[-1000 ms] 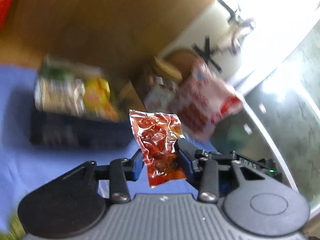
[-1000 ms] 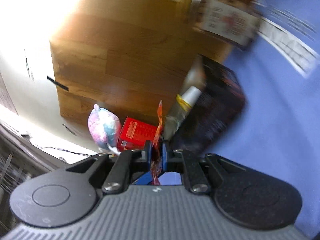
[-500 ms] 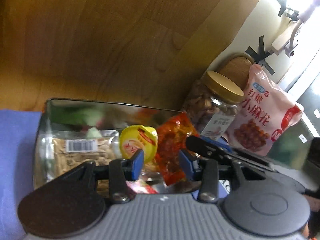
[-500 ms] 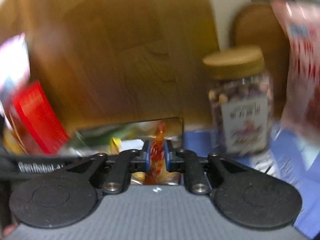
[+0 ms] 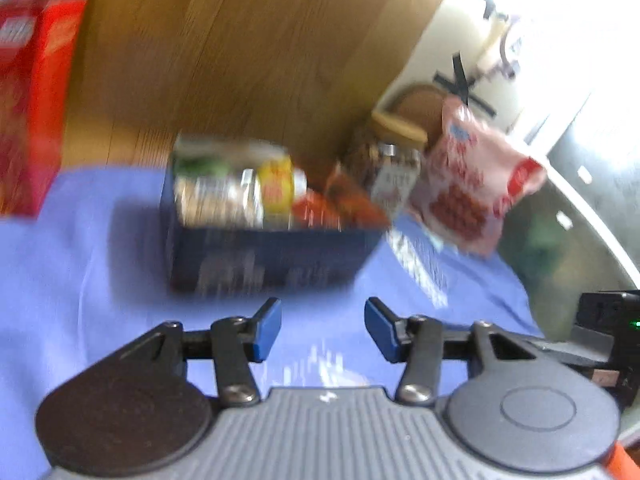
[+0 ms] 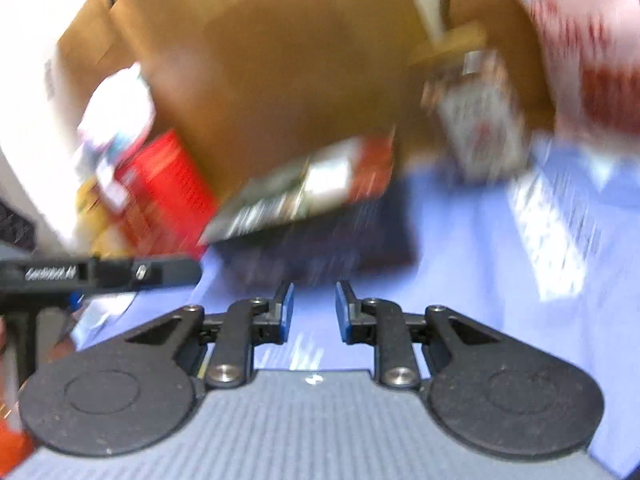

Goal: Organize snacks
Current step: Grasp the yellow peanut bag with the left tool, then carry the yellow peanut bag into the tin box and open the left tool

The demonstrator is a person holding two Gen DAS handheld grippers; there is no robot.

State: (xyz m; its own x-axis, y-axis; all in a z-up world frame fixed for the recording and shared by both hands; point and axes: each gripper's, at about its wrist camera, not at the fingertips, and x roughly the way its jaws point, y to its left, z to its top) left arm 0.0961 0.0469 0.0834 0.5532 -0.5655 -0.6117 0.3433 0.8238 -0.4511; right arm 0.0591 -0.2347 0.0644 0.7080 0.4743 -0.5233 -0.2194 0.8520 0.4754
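Snacks sit packed in the dark box on the blue cloth; my left gripper and right gripper are both opening, empty, so I should steady before reaching for the next packet.

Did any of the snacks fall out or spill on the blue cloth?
No, nothing stands out. The dark blue box sits flat on the blue cloth with packets inside it, and the brown-lidded jar and pink bag stand beside it. The pictures are blurry, so small crumbs wouldn't show.
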